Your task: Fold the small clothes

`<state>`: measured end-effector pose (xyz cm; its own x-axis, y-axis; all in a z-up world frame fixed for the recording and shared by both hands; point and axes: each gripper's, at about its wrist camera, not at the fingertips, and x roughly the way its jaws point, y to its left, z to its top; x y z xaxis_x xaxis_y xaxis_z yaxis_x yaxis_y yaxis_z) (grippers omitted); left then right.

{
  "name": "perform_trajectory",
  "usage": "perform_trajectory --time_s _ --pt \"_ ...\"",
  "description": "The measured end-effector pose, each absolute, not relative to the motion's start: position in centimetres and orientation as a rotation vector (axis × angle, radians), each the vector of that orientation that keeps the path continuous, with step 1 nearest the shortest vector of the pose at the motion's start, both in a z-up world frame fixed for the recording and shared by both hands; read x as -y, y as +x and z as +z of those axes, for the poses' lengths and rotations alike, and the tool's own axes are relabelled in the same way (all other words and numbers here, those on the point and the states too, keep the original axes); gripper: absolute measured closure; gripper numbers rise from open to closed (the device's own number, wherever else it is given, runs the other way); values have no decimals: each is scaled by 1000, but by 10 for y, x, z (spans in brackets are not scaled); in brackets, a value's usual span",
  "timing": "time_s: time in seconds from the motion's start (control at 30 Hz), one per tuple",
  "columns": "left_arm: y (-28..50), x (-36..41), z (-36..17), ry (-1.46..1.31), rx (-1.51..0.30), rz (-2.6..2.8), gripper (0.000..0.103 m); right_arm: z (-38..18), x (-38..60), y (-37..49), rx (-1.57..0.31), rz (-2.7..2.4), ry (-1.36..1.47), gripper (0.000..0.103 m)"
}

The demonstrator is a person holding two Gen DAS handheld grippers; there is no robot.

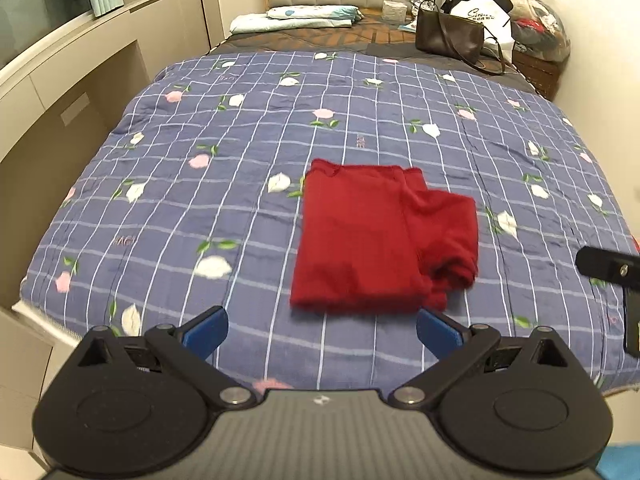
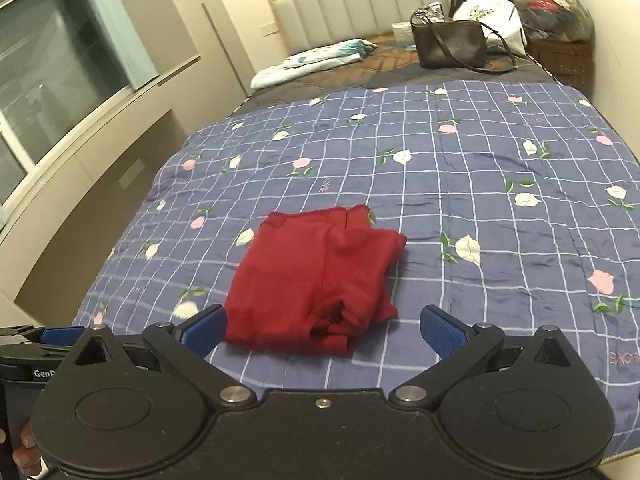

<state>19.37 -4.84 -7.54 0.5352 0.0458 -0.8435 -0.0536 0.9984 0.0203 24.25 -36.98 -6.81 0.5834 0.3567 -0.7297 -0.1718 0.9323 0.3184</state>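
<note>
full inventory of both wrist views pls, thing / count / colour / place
red garment: 1, dark red, partly folded, middle of the quilt, just ahead of both grippers
quilt: 1, blue check with pink and white flowers, covers the near part of the bed
pillow: 1, white and light blue, far left by the headboard
headboard: 1, grey padded, wood trim, far end
handbag: 1, dark brown, long strap, far right of the bed
white bag: 1, white with print, behind the handbag
clear sack: 1, transparent, mixed contents, far right corner
left gripper: 1, black with blue pads, open, empty
right gripper: 1, black with blue pads, open, empty
</note>
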Motion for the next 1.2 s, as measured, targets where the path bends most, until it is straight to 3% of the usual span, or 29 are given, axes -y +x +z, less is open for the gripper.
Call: perform_trajectory --time_s 0.43,1.2 --pt "130 59 -80 28 -1000 44 1 -73 379 183 -938 343 207 1" --pt "130 58 -81 40 -1029 47 1 -75 383 183 -962 328 228 1"
